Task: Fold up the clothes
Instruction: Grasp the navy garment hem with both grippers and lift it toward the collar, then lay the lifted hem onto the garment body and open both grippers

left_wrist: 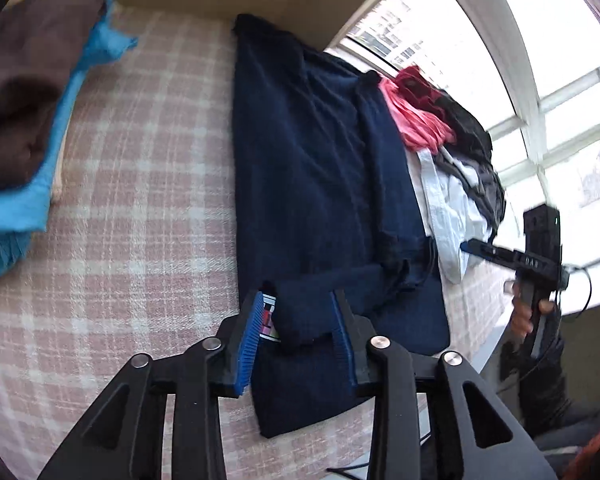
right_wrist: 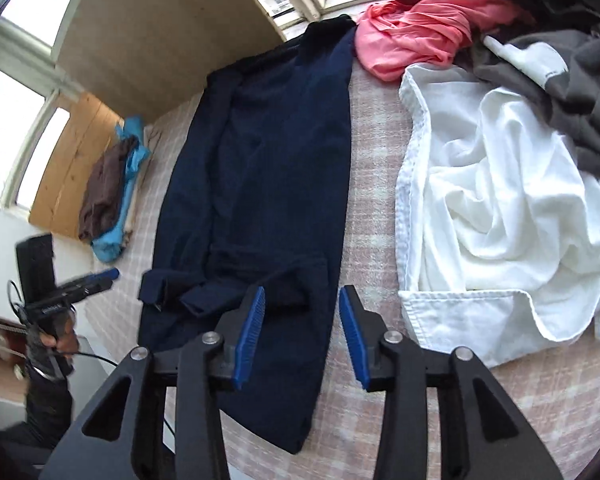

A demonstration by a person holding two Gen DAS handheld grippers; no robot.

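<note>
Navy garment [left_wrist: 320,168] flat on checked bedspread [left_wrist: 140,160], lower end under left gripper [left_wrist: 300,328], jaws apart, nothing pinched. Two folded items stacked far left: brown top [left_wrist: 28,80], blue piece [left_wrist: 16,208].

Right wrist view: right gripper [right_wrist: 302,328] angled down over the navy hem, jaws parted, empty. White shirt [right_wrist: 492,208], pink top [right_wrist: 412,28], grey one [right_wrist: 572,80] piled beside it.

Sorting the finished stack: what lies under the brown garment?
Under the brown garment lies a bright blue one, its edges sticking out. Whether anything more lies under that stays covered.
</note>
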